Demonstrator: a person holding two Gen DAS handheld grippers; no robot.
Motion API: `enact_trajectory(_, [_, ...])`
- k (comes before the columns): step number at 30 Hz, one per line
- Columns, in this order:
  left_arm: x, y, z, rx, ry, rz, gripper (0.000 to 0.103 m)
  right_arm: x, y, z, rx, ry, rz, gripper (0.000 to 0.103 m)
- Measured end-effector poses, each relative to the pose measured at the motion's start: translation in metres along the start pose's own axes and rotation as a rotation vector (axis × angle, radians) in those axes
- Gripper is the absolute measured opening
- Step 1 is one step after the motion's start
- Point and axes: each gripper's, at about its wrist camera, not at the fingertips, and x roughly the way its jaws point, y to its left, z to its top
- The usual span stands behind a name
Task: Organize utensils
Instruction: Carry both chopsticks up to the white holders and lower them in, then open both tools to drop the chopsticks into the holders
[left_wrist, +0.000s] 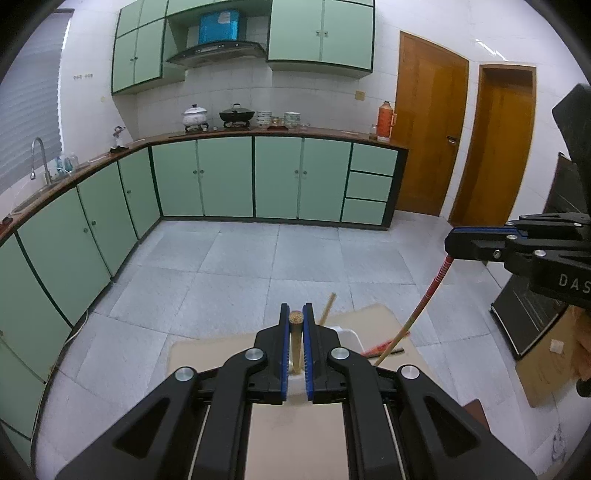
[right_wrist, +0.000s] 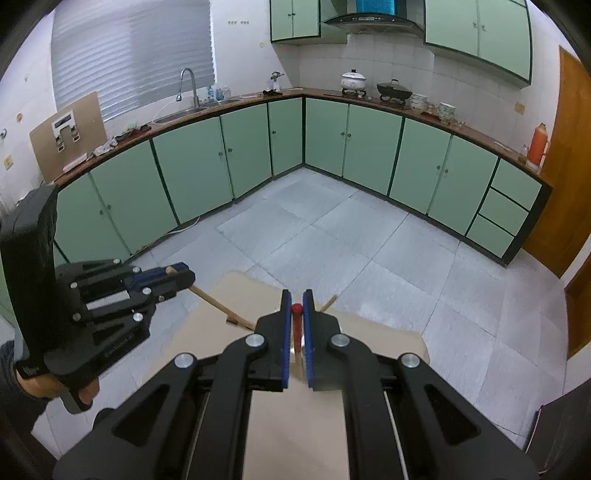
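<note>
Bamboo, pale and round in section, is what your left tongs (left_wrist: 296, 314) have closed on: a wooden utensil handle (left_wrist: 295, 341) whose cut end shows a speckled grain and stands just proud of the blue pads. The handle runs down and away from you between the fingers toward the beige desk (left_wrist: 295, 435) below; its lower end is hidden behind the tongs in that view. From the right wrist view you see the same handle (right_wrist: 210, 297) slanting out of the left tongs (right_wrist: 181, 275) down toward the desk (right_wrist: 291, 435), with a darker joint low on it.

Your right tongs (right_wrist: 296, 304) are pinched just as tightly on a red-handled utensil (right_wrist: 296, 325), its rounded red tip sitting between the blue pads at their far end. In the left wrist view that utensil (left_wrist: 424, 299) shows more of itself: a red grip with pale banding near the top, changing to a yellowish wooden shaft lower down, and ending in a reddish head just above the desk beside a white container (left_wrist: 351, 338). It hangs tilted from the right tongs (left_wrist: 448, 243), which are well above the desk.

A third wooden stick (left_wrist: 328, 308) pokes up at a slant just right of the left tongs; whether it stands in the white container you cannot tell. Both held utensils are lifted, over the far part of the desk.
</note>
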Motion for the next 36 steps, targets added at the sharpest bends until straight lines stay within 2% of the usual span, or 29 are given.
enact_trajectory(8, [0.056, 0.016, 0.007, -0.023, 0.025, 0.015, 0.006, 0.048, -0.024, 0.016, 0.024, 0.019, -0.040, 0.005])
enact_trajectory(15, [0.106, 0.025, -0.019, -0.043, 0.093, 0.003, 0.006, 0.103, -0.044, -0.005, 0.057, 0.082, -0.031, 0.005])
enact_trajectory(20, [0.124, 0.028, -0.034, -0.050, 0.128, 0.005, 0.007, 0.121, -0.048, -0.020, 0.068, 0.109, -0.030, 0.007])
enact_trajectory(23, [0.125, 0.029, -0.037, -0.043, 0.138, 0.006, 0.020, 0.124, -0.049, -0.025, 0.074, 0.111, -0.023, 0.012])
enact_trajectory(24, [0.125, 0.028, -0.037, -0.041, 0.139, 0.006, 0.023, 0.123, -0.049, -0.026, 0.076, 0.108, -0.026, 0.016])
enact_trajectory(28, [0.113, 0.033, -0.033, -0.051, 0.123, 0.012, 0.033, 0.109, -0.052, -0.028, 0.092, 0.072, -0.026, 0.019])
enact_trajectory(31, [0.096, 0.037, -0.030, -0.062, 0.093, 0.028, 0.050, 0.092, -0.055, -0.031, 0.103, 0.033, -0.030, 0.029])
enact_trajectory(33, [0.082, 0.041, -0.031, -0.077, 0.072, 0.036, 0.068, 0.080, -0.062, -0.037, 0.122, 0.002, -0.037, 0.050])
enact_trajectory(34, [0.074, 0.044, -0.032, -0.086, 0.060, 0.046, 0.071, 0.072, -0.063, -0.041, 0.133, -0.018, -0.047, 0.056])
enact_trajectory(36, [0.061, 0.049, -0.037, -0.102, 0.046, 0.060, 0.082, 0.055, -0.063, -0.053, 0.150, -0.061, -0.080, 0.077])
